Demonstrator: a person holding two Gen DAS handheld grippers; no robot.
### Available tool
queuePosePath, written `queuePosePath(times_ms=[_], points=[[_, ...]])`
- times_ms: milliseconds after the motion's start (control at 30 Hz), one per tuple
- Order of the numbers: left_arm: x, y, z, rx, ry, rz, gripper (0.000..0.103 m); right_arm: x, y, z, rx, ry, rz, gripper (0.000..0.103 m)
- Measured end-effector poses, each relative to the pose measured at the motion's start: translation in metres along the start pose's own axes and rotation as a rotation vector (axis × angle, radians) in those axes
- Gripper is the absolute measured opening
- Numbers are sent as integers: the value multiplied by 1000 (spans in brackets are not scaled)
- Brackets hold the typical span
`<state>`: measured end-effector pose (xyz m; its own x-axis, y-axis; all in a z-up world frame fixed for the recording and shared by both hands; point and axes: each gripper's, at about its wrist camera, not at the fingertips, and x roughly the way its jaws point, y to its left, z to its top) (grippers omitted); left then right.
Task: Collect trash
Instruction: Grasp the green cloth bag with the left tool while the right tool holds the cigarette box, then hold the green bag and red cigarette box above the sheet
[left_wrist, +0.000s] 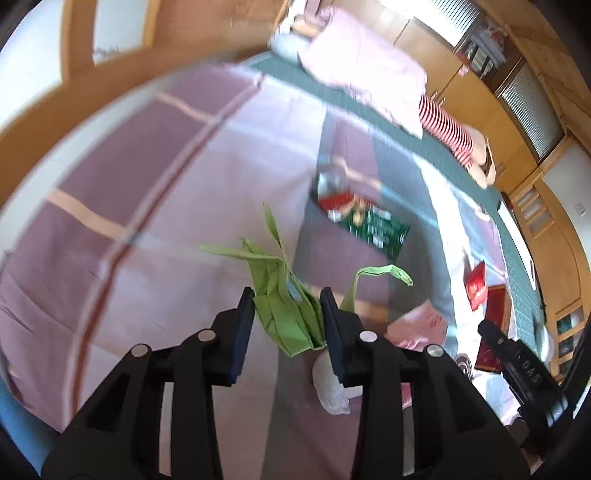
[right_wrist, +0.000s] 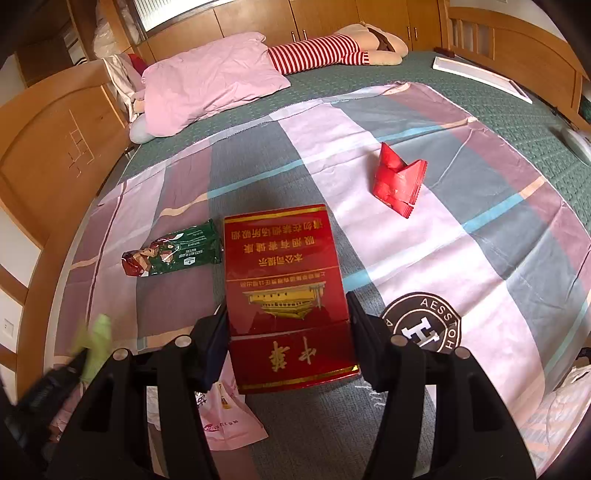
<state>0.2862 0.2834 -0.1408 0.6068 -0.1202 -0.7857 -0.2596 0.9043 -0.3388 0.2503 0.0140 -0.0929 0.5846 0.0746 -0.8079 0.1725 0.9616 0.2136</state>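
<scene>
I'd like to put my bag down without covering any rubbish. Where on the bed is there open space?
The plaid sheet is bare right of the red wrapper, and again between the pink pillow and the green wafer packet. It is crowded near the grippers: the red carton, a pink bag and green paper sit close together.

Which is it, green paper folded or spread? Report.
Folded: the green paper shows stacked creased layers, with narrow strips sticking up, pinched in the left gripper.
</scene>
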Motion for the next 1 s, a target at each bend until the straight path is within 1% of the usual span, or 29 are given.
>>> queuePosePath(times_ms=[67, 200, 300, 433, 533, 733, 900, 1000], points=[[-18, 0, 3, 15, -60, 21, 37, 0, 1, 0, -6, -1, -2, 58], [-46, 0, 4, 36, -142, 36, 37, 1, 4, -1, -14, 1, -4, 58], [-60, -1, 1, 53, -181, 39, 37, 2, 6, -1, -16, 6, -6, 58], [-71, -6, -3, 82, -209, 33, 37, 4, 8, -2, -19, 12, -7, 58], [-73, -10, -5, 97, -220, 32, 37, 4, 10, -2, -27, 8, -14, 58], [-74, -11, -7, 101, -211, 20, 37, 4, 11, -3, -30, 7, -21, 58], [-72, -12, -9, 113, -194, 18, 37, 6, 14, -4, -45, 12, -23, 58], [-65, -14, -10, 132, -165, 35, 37, 6, 15, -4, -50, 15, -24, 58]])
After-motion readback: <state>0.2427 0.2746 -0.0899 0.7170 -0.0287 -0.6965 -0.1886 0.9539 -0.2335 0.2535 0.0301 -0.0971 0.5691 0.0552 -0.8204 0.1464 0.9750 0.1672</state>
